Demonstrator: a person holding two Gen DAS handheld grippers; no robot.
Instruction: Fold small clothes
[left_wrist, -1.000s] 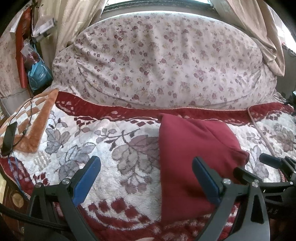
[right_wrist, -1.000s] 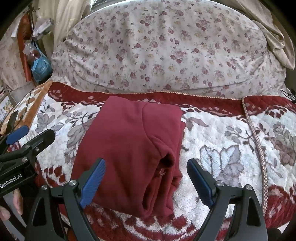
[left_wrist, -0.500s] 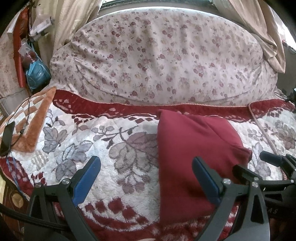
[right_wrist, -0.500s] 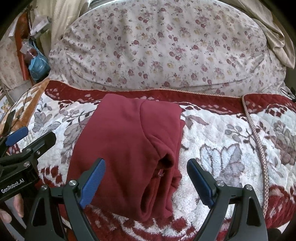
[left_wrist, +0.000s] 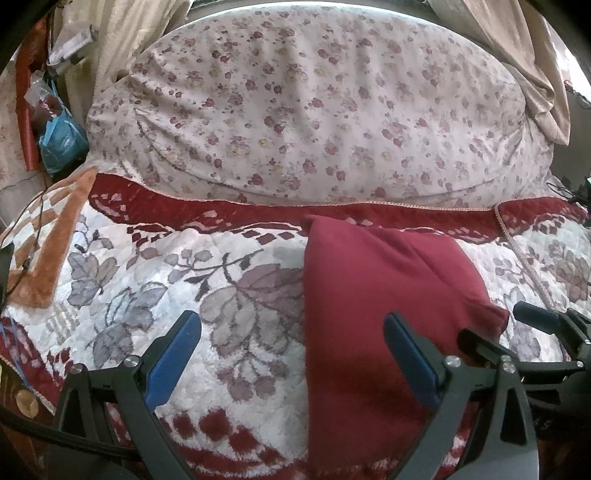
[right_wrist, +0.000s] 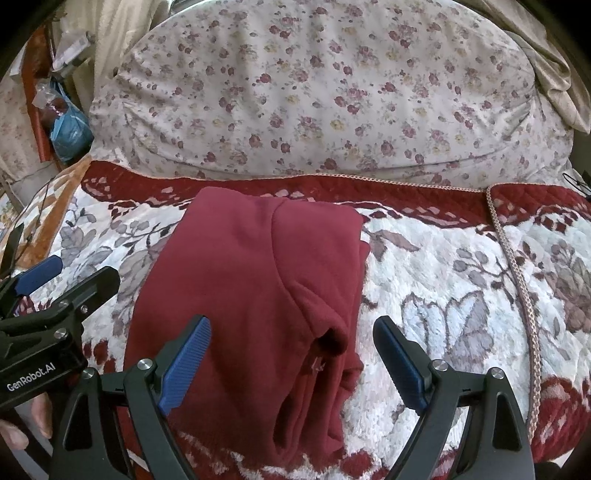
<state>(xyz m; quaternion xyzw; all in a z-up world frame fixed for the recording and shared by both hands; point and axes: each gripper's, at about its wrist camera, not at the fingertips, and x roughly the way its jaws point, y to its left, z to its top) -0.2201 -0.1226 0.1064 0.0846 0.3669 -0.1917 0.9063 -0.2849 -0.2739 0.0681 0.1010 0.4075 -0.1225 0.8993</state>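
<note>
Both wrist views downward, probably close

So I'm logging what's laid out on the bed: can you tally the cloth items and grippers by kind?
Folded dark red garment: 1
Floral red-and-white blanket under it: 1
Large flowered pillow behind: 1
Orange checked cloth at the left edge: 1
Grippers, both open and holding nothing: 2, the left gripper and the right gripper
Total: 6
</note>
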